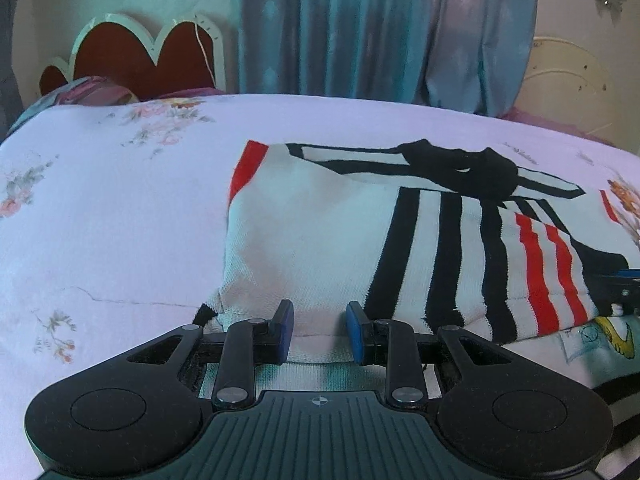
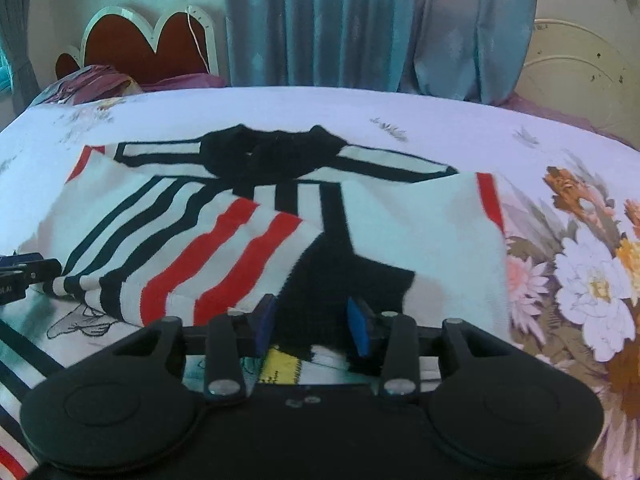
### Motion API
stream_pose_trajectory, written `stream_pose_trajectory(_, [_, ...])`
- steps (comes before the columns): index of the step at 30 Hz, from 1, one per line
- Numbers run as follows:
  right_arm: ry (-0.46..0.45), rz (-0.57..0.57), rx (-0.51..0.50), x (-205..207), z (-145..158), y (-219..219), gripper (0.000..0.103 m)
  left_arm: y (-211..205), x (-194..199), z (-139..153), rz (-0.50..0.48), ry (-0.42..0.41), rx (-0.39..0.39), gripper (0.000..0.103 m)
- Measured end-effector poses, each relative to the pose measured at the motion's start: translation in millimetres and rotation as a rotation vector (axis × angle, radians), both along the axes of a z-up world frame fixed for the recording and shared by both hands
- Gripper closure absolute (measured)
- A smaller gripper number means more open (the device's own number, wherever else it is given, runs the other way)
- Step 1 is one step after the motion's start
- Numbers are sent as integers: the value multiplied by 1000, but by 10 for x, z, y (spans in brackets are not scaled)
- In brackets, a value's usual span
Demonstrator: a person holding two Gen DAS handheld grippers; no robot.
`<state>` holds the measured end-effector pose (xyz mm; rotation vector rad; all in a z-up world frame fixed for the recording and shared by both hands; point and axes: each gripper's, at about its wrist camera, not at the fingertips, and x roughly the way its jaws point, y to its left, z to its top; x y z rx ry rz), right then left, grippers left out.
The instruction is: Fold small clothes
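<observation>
A small white shirt (image 1: 312, 232) with black and red stripes and a black collar lies on the bed, its sides folded inward. It also shows in the right wrist view (image 2: 224, 240). My left gripper (image 1: 320, 330) is open, its blue pads either side of the shirt's white folded edge near the left. My right gripper (image 2: 310, 326) is open over the black patch of the shirt's near edge. The right gripper's tip shows at the right edge of the left wrist view (image 1: 624, 280); the left one shows at the left edge of the right wrist view (image 2: 24, 272).
The bed has a white floral sheet (image 1: 100, 220) with large flowers at the right (image 2: 580, 272). A red headboard (image 1: 136, 56) and pillow stand at the far left. Blue-grey curtains (image 1: 380, 24) hang behind the bed.
</observation>
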<state>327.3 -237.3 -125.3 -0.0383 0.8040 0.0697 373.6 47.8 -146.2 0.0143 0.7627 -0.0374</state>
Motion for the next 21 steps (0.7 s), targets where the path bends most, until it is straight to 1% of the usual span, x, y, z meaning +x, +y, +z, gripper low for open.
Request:
stream_pose_trajectory(3, [-7,14,46,-112,77,-52,64,-51,-59,31,17,5,19,74])
stream_pose_trajectory(6, [1,51,52,-229,97,-16,62,-104,-129,44,32,7,42,74])
stream_pose_trajectory(9, [29,87,64,-300,59,46,62,-163,-211,99,44,7,34,74])
stream_pose_trajectory(17, [43,178,89,-427,18,211,61,-506,-447,200,7,2,18,74])
stream_pose_trajectory(21, [6,192,62,-406,105,209,61,-661,-438,228,-14,-5,15,74])
